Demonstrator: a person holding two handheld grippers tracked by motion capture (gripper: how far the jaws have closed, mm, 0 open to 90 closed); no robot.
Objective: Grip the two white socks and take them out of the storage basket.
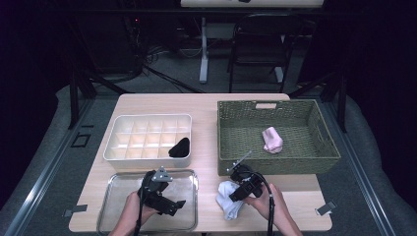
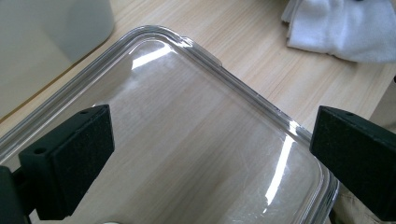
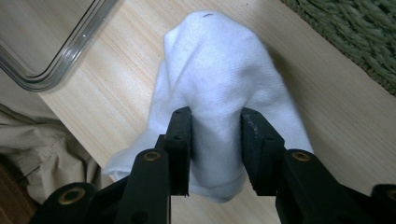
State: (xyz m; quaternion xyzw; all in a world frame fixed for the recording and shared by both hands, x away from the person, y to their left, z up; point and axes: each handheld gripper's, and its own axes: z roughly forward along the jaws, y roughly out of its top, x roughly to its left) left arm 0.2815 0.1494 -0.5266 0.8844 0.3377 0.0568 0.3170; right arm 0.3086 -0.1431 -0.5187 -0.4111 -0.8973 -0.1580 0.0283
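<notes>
A white sock (image 1: pixel 227 201) (image 3: pixel 219 74) lies bunched on the wooden table between the clear tray and the basket. My right gripper (image 1: pixel 235 192) (image 3: pixel 215 116) comes down on it from above, both pads pressing into the fabric, shut on the sock. To the left, my left gripper (image 1: pixel 173 205) (image 2: pixel 210 144) hovers over the clear plastic tray (image 1: pixel 118 196) (image 2: pixel 243 88) with its jaws wide open and nothing between them. A corner of the white sock (image 2: pixel 341 28) also shows in the left gripper view, beyond the tray's rim.
A white divided organiser (image 1: pixel 133 132) (image 2: pixel 46 37) behind the tray holds a black sock (image 1: pixel 180 147) in its near right cell. A green woven basket (image 1: pixel 275 164) (image 3: pixel 355 32) at the right holds a pink sock (image 1: pixel 272 139). A folding chair stands beyond the table.
</notes>
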